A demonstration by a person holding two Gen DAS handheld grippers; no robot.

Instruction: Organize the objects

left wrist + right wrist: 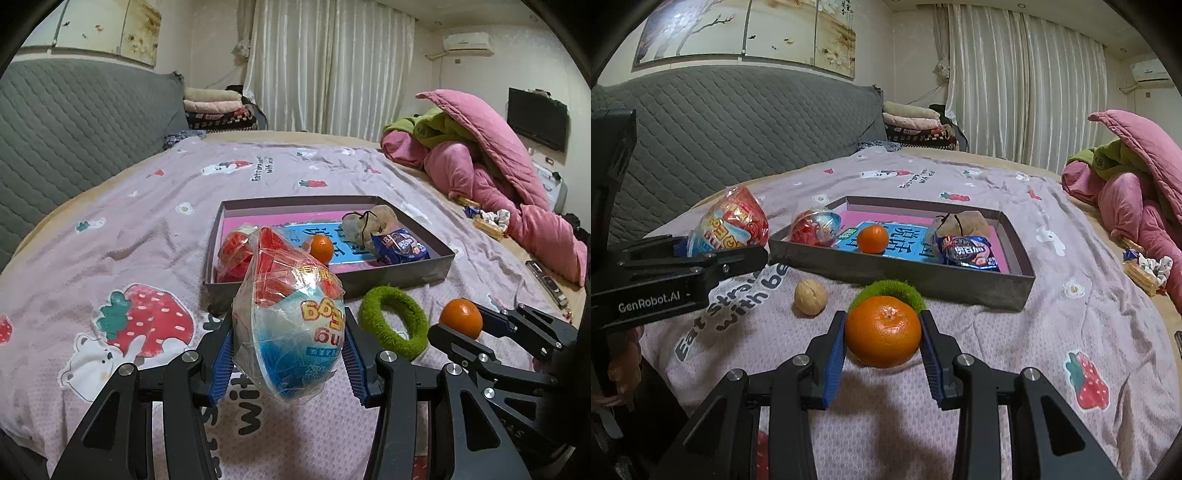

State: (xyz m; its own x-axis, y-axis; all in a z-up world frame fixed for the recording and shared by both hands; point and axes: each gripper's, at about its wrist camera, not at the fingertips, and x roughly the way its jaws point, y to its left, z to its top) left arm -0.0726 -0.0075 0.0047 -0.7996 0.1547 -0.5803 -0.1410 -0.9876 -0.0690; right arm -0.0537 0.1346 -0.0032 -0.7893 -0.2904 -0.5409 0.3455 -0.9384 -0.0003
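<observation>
Left gripper (290, 354) is pinching a wrapped snack cup (291, 325) between its blue pads; the cup is riding clear of the bedsheet (147, 206), its long axis tilting up and away toward 11 o'clock in the left wrist view, red end far, blue end near; the crinkled film is blurring the print, so the label is hard to read.

Right gripper (882, 341) is clamping a mandarin (882, 330) by its sides, stem end facing up; whether the fruit is touching the sheet is not clear.

The mandarin is hiding most of the green fuzzy ring (886, 290), only an arc showing at its 12 o'clock; a walnut (810, 297) is lying at its 10 o'clock.

The grey box (1015, 291) is sitting beyond, at 12 o'clock; inside, a second mandarin (872, 239) is lying mid-box, a second wrapped cup (812, 229) in the left corner partly cut by the wall, a blue snack packet (967, 254) and a beige pouch (960, 221) at the right; the pouch is partly covered by the packet.
</observation>
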